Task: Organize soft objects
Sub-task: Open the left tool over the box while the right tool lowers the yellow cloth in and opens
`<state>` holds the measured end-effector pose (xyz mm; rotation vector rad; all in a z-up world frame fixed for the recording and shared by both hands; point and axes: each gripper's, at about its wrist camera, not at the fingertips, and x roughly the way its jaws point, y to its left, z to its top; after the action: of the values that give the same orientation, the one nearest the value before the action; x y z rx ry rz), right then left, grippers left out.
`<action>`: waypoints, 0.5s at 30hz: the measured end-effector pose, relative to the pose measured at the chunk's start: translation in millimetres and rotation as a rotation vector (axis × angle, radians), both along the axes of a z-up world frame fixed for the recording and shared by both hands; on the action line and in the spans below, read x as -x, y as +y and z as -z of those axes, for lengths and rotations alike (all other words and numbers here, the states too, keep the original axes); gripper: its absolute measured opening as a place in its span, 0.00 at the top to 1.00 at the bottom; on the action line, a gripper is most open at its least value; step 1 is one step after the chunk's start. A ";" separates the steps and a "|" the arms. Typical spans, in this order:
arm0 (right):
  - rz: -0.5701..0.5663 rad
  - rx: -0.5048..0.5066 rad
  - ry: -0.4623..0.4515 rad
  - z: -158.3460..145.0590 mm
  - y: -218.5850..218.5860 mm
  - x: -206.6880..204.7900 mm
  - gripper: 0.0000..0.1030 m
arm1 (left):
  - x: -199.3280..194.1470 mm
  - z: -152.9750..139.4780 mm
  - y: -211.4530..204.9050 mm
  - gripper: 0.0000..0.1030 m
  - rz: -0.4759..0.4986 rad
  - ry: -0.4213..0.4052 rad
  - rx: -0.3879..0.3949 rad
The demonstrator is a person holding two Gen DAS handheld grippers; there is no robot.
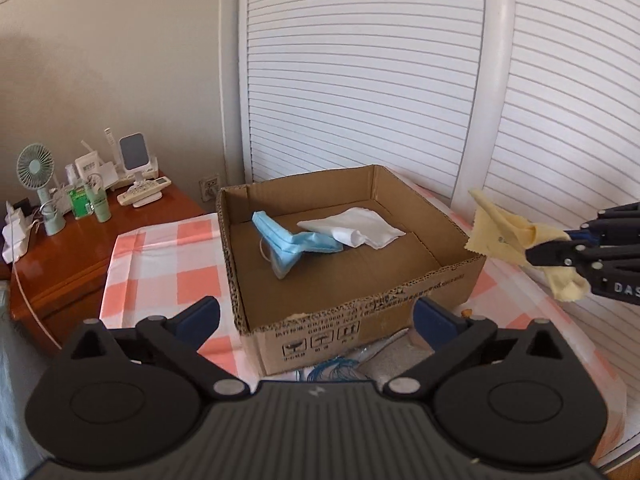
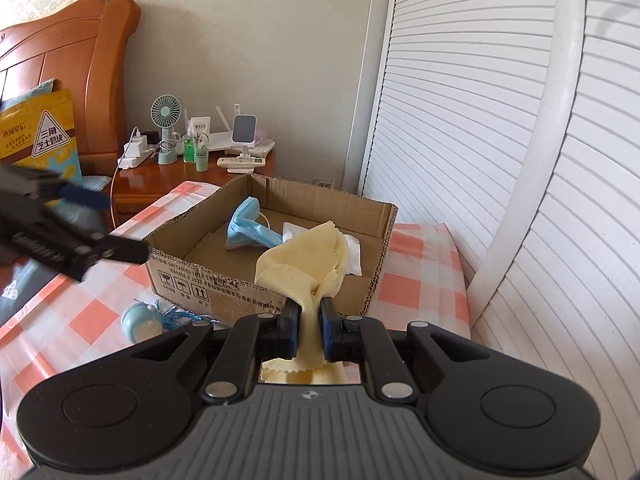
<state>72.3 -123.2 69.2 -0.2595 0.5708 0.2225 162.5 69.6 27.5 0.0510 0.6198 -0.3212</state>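
Note:
An open cardboard box stands on a pink-checked cloth. Inside lie a blue face mask and a white cloth. My right gripper is shut on a yellow cloth, held in the air just outside the box's near right corner. My left gripper is open and empty, in front of the box's near wall.
A small pale blue round object with blue threads lies on the checked cloth before the box. A wooden nightstand with a fan, bottles and remote stands at left. White louvred doors stand behind.

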 end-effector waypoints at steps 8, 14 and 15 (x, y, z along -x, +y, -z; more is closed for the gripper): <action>-0.010 -0.018 0.015 -4.6 11.2 -29.3 0.87 | 52.0 18.5 16.8 0.00 -0.178 -0.002 0.009; -0.022 -0.017 0.014 -15.6 29.8 -64.7 0.86 | 74.0 32.5 13.0 0.01 -0.244 -0.014 -0.077; -0.023 -0.013 0.012 -16.5 33.2 -70.1 0.86 | 76.1 34.0 12.9 0.01 -0.244 -0.013 -0.078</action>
<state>142.4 -90.1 85.7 -0.2526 0.5780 0.2496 86.3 82.5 -6.6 0.0520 0.6182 -0.0609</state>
